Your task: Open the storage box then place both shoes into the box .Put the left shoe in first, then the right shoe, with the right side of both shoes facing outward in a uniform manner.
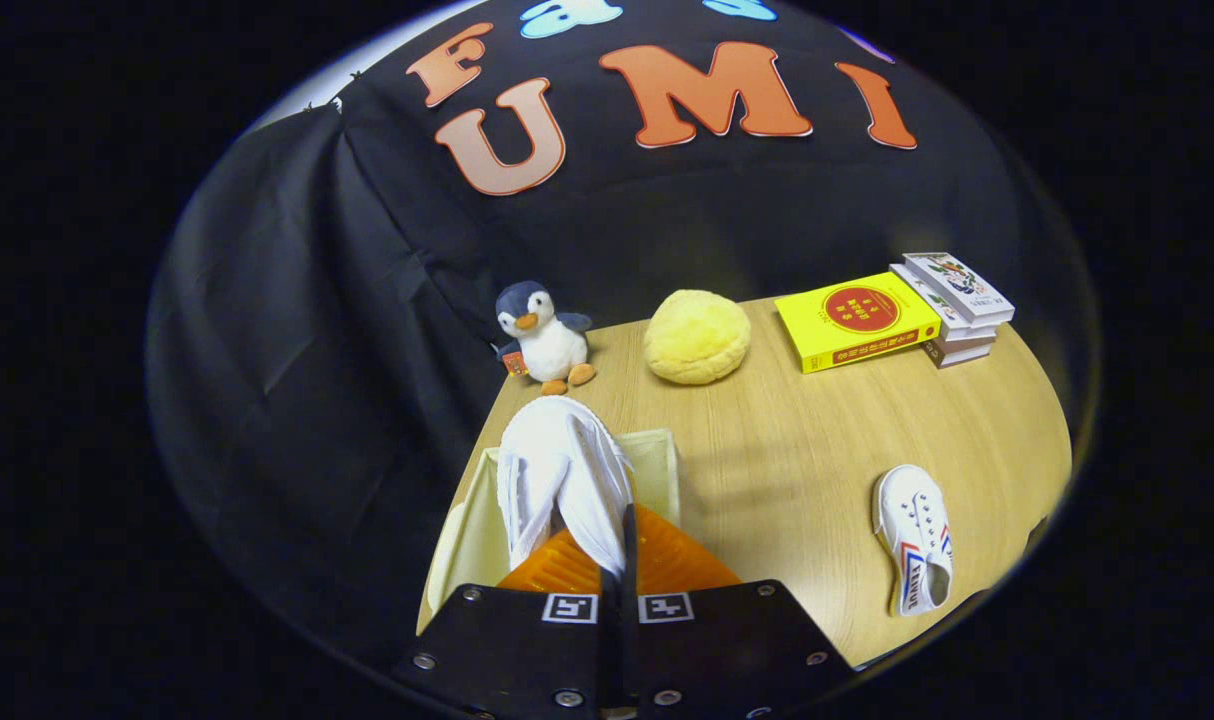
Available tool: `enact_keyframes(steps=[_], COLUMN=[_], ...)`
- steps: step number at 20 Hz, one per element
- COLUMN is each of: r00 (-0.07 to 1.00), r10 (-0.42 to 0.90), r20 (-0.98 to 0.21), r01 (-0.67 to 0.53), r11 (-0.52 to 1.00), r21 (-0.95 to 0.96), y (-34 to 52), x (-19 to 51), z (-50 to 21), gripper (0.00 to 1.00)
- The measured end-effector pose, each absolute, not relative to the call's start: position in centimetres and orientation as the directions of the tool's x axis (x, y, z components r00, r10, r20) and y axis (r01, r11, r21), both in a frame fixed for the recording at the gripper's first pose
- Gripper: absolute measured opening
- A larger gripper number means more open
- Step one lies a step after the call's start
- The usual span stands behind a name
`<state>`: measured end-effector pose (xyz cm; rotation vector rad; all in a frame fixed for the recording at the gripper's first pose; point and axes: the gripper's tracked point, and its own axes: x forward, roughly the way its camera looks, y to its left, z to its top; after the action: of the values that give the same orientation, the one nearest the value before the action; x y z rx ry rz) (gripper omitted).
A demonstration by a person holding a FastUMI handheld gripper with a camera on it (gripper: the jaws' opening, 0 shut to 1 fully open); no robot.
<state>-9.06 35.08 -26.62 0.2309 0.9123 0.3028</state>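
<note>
While the white canvas shoe (562, 480) is being pinched between the orange fingers (667, 560) of the gripper (622, 560), it is hanging directly over the open cream storage box (482, 530), its long axis running straight ahead from the fingers toward the box's far wall. The second white shoe (914, 538) is lying well off to the right of the box on the wooden table (787, 450), so lowering looks like the next call. Beyond the box are sitting a plush penguin (544, 335), a yellow bun-shaped cushion (696, 336) and stacked books (892, 315).
</note>
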Motion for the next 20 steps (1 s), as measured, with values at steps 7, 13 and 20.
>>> enact_keyframes(steps=[7,13,20], r00=[0.479,0.426,0.324], r10=[0.320,0.268,0.296], r20=[-0.817,-0.864,-0.898], r01=[-0.091,0.002,0.107], r11=[0.944,0.955,0.932], r21=[0.316,0.298,0.346], y=[40.3,41.4,43.3], x=[-11.0,-12.1,-13.5], z=[-30.7,-33.4,-36.2], gripper=[0.00,0.01,0.04])
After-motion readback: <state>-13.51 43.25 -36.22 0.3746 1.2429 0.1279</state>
